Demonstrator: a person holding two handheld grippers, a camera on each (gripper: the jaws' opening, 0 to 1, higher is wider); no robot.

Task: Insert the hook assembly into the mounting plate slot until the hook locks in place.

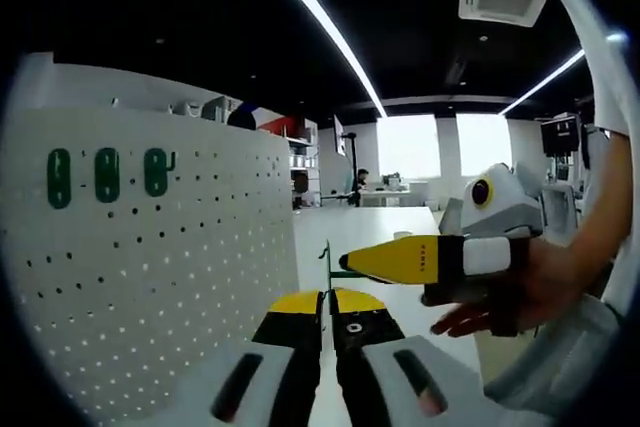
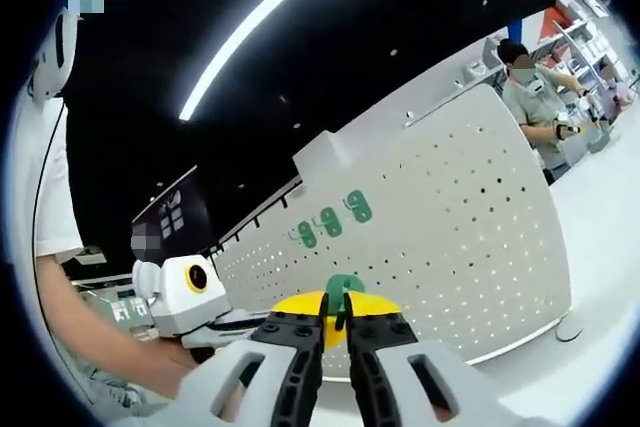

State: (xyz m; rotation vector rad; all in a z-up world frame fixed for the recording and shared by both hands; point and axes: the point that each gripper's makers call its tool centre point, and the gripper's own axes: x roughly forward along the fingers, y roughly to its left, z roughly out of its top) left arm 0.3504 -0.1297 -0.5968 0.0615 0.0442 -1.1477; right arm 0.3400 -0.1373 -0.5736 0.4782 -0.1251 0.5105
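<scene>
A white pegboard plate (image 1: 170, 267) stands upright on the left, with three green hooks (image 1: 107, 175) seated near its top. My left gripper (image 1: 326, 297) is shut on a thin green hook (image 1: 327, 259) that rises from its yellow tips. My right gripper (image 1: 352, 265) reaches in from the right, held by a hand (image 1: 520, 292), its yellow tip meeting the same hook. In the right gripper view my right gripper (image 2: 337, 299) is shut on the green hook (image 2: 345, 285) in front of the pegboard (image 2: 460, 217) and its three hooks (image 2: 331, 221). The left gripper (image 2: 238, 325) sits low on the left.
A white table (image 1: 375, 232) runs away past the pegboard's right edge. A person (image 2: 535, 97) works at a bench behind the pegboard. The body and arm (image 2: 60, 287) of the person holding the grippers fill the left side. Ceiling light strips run overhead.
</scene>
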